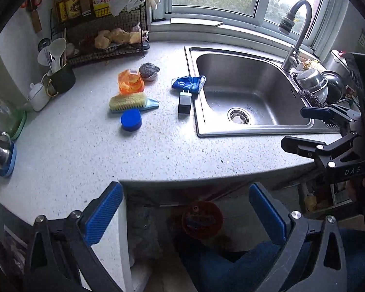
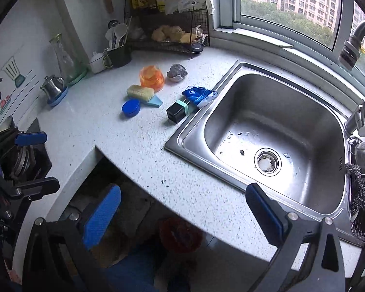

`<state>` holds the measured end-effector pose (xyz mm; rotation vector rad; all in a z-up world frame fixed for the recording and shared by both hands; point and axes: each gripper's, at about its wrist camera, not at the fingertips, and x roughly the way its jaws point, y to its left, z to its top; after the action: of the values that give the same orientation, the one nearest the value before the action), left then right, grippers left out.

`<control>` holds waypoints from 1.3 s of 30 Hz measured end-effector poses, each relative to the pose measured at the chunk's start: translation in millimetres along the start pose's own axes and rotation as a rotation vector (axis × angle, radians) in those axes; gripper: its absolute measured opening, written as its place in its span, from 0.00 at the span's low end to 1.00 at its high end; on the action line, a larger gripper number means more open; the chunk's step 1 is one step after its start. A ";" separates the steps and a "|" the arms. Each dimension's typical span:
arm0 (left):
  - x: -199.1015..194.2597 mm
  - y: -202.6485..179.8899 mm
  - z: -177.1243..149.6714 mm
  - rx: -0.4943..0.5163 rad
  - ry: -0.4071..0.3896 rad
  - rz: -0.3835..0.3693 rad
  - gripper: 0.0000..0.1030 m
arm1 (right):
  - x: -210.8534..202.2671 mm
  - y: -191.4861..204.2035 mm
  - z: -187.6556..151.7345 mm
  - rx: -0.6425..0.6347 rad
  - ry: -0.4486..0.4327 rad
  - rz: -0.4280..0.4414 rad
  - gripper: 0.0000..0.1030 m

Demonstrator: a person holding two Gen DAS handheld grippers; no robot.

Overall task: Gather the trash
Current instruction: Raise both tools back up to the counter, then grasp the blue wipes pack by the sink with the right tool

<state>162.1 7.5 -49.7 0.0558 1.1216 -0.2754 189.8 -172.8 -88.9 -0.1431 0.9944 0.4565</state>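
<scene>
- Left gripper (image 1: 186,213) and right gripper (image 2: 183,213): fingers spread, empty, over the tabletop's (image 1: 85,146) front edge.
- Blue wrapper (image 1: 188,84) touches the sink's (image 1: 194,112) left rim.

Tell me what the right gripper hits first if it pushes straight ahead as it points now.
Probably the bare countertop near the sink's front-left corner; the open right gripper has nothing between its fingers. Depth is uncertain.

wrapper (image 1: 188,84) beside sink (image 1: 253,131) rim | charger (image 1: 184,102) before wrapper (touching) | brush (image 1: 131,102) left
</scene>
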 end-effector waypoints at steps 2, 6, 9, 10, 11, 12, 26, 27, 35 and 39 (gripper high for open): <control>4.9 13.4 14.9 0.011 -0.005 -0.014 1.00 | 4.4 0.2 14.7 0.016 -0.007 -0.013 0.99; 19.4 41.3 43.8 0.030 0.007 -0.014 1.00 | 15.0 -3.3 44.8 0.046 -0.004 -0.042 0.99; 28.5 60.8 64.0 0.059 0.015 -0.008 1.00 | 28.6 -3.8 66.6 0.065 0.009 -0.063 0.99; 30.9 67.6 70.9 0.066 0.015 -0.008 1.00 | 32.4 -3.3 71.6 0.072 0.015 -0.065 0.99; 33.3 74.5 77.6 0.069 0.014 -0.007 1.00 | 36.6 -3.3 77.0 0.080 0.019 -0.067 0.99; 35.0 82.2 83.6 0.063 0.009 -0.005 1.00 | 41.2 -3.7 83.1 0.089 0.024 -0.066 0.99; 88.6 146.6 158.5 0.088 0.066 -0.029 1.00 | 117.1 -12.3 153.2 0.068 0.154 -0.136 0.99; 95.6 147.0 160.7 0.104 0.080 -0.016 1.00 | 125.0 -13.4 156.9 0.062 0.177 -0.139 0.99; 135.8 155.2 172.3 0.141 0.140 -0.008 1.00 | 181.5 -13.3 170.6 -0.033 0.316 -0.156 0.99; 149.6 159.1 174.1 0.148 0.166 -0.028 1.00 | 201.8 -18.9 173.0 -0.044 0.350 -0.162 0.98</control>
<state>415.1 100.9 -122.5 0.1972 1.2665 -0.3839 424.9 -72.8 -164.7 -0.3496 1.3047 0.3098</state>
